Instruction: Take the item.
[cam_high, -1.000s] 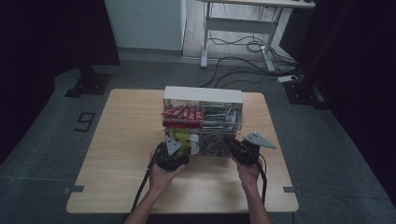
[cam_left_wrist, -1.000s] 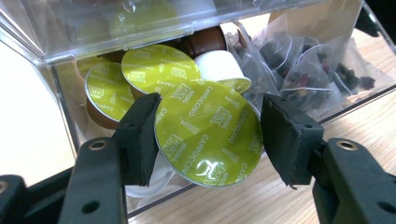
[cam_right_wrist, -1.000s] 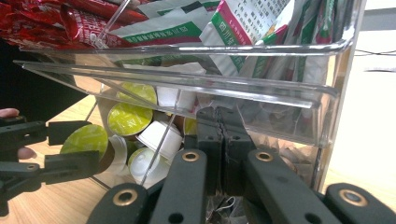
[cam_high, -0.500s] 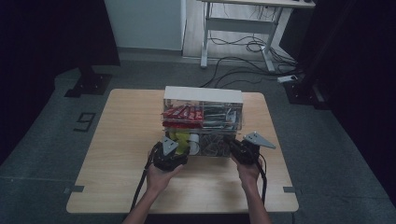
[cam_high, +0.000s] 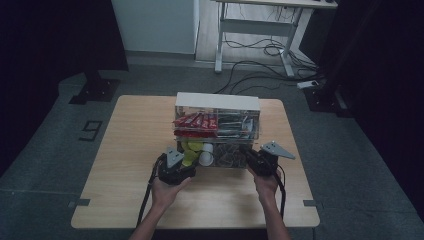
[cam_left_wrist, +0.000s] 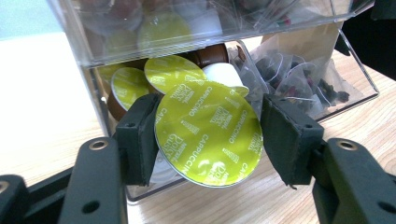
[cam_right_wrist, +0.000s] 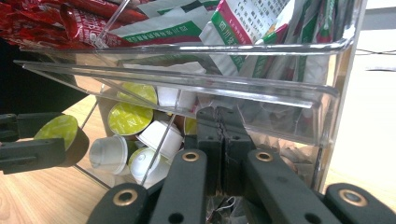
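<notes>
The green-lidded coffee capsule (cam_left_wrist: 208, 133) sits between the pads of the left gripper (cam_left_wrist: 208, 140), at the open front of the clear box's (cam_high: 217, 131) lower drawer (cam_left_wrist: 355, 79). The grip is only on the thin lid rim — it may slip or tilt out. The right gripper (cam_right_wrist: 222, 140) has its jaws pressed together; whether they pinch the drawer front is hidden.

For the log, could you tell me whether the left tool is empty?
No, the left tool grips a green-lidded capsule between its pads.
</notes>
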